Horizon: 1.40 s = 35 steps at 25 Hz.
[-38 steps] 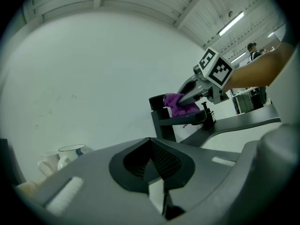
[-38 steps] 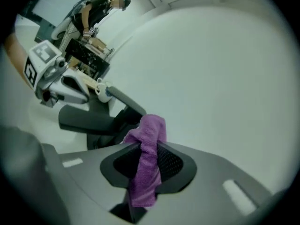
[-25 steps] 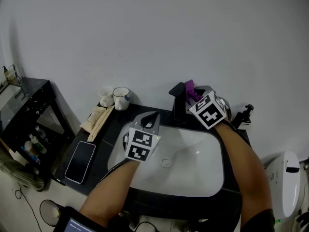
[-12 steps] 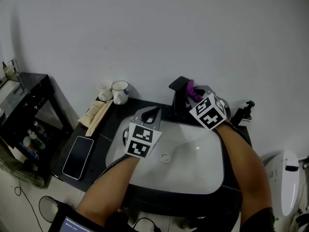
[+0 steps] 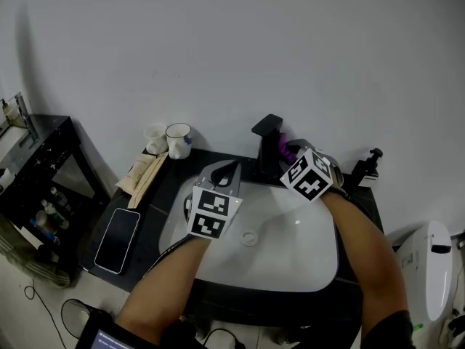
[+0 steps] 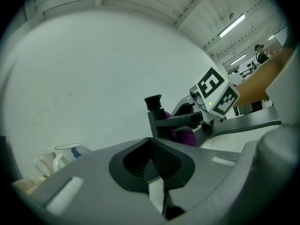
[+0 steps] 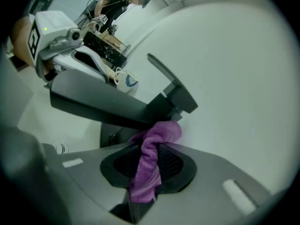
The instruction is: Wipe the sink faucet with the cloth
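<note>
Black angular sink faucet (image 5: 267, 151): stands at back rim of white oval basin (image 5: 290, 257), set in dark surface (image 5: 156, 195).
Purple terry cloth (image 7: 149, 153): pinched in right tongs (image 7: 146, 170), bunched end touching the faucet body under the lever.
Left tongs (image 6: 152, 161): closed on nothing, hovering over the basin, apart from the faucet.
Change: right tongs have dropped from the faucet's top to its right side, cloth with them.
Meaning: top looks covered; wipe under way, side and spout likely left.
</note>
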{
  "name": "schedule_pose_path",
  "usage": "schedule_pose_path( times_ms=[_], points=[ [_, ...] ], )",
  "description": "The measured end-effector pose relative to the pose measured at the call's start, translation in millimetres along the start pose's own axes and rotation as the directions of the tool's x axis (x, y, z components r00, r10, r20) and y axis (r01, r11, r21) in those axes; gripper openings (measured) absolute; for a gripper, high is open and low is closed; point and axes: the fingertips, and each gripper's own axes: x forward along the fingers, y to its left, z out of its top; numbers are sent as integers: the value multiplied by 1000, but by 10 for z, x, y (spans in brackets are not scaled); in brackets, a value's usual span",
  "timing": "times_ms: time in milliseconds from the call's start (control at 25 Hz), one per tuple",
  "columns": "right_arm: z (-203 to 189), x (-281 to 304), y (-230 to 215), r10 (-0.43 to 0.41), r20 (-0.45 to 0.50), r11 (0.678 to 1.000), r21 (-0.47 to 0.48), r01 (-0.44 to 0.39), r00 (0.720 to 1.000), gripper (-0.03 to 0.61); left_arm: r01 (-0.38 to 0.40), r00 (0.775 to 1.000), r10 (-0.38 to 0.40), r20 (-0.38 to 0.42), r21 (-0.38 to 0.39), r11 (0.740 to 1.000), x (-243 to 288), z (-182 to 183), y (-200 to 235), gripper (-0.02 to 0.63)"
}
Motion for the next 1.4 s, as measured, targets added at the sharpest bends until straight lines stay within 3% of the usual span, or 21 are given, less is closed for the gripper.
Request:
schedule_pose_path(
  times_ms=[240, 520, 680, 840, 960, 1080, 1200, 1280, 1360, 1400],
  points=[
    [-108, 71, 196, 49, -42, 999, -20, -50, 998, 81, -6, 1000, 6, 1, 1, 1000, -12, 0, 28, 17],
    [-157, 111, 306, 120, -84, 992, 40, -117, 989, 87, -54, 998, 54, 11, -12, 998, -32, 24, 155, 17],
    [-293, 171, 530, 173, -143, 983, -33, -179, 975, 87, -57, 998, 58, 16, -26, 998, -48, 39, 175, 17],
    [-336, 192, 562, 149, -156, 985, -60, -159, 977, 88, -54, 998, 55, 22, -32, 998, -52, 57, 182, 17],
    [-264, 34, 530, 119, -111, 993, 1, -120, 987, 91, -71, 997, 72, 35, -42, 997, -83, 88, 239, 17],
    [-96, -344, 550, 78, 7, 986, 147, -78, 997, 94, -95, 994, 98, 54, -58, 994, -127, 146, 320, 17],
    [37, -621, 700, 81, 109, 947, 302, -110, 991, 94, -99, 992, 108, 65, -132, 986, -180, 182, 412, 17],
    [135, -711, 820, 85, 169, 898, 414, -149, 982, 94, -109, 989, 124, 77, -174, 979, -234, 210, 499, 17],
    [216, -727, 875, 66, 222, 812, 555, -181, 973, 94, -139, 983, 159, 97, -188, 972, -300, 270, 626, 17],
    [254, -707, 880, 46, 248, 745, 636, -198, 968, 94, -156, 978, 179, 108, -192, 969, -338, 305, 698, 17]
  ],
)
